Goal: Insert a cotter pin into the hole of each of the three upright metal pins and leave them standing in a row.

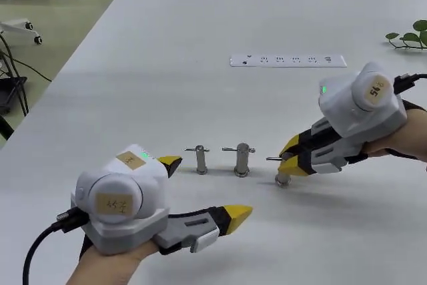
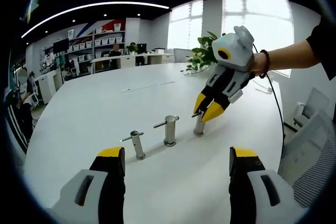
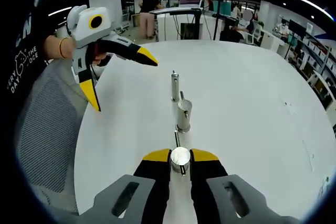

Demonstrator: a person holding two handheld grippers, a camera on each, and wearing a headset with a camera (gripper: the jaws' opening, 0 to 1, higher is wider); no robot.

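The work stood at the last of 3 insertions. On the white table (image 1: 167,65) the first pin (image 1: 201,161) and second pin (image 1: 242,161) stood upright, each already crossed by its own cotter: the first cotter pin (image 1: 197,149) and the second cotter pin (image 1: 231,149). The third pin (image 1: 283,179) stood just beside them at the row's end, in line with the others.

The right gripper (image 3: 180,156) had its jaws drawn in close on the head of that third pin from either side. The third cotter pin (image 1: 273,159) stuck out of the far side toward the second pin (whether its hidden end was also pinched could not be told).

The left gripper (image 2: 177,153) hung near the row with its jaws spread wide and held nothing.

By my reading, the cotter looked partly or fully through. The next move called for seating it fully, then easing the jaws apart straight, without tipping the pin, so that all 3 stayed standing in their row.
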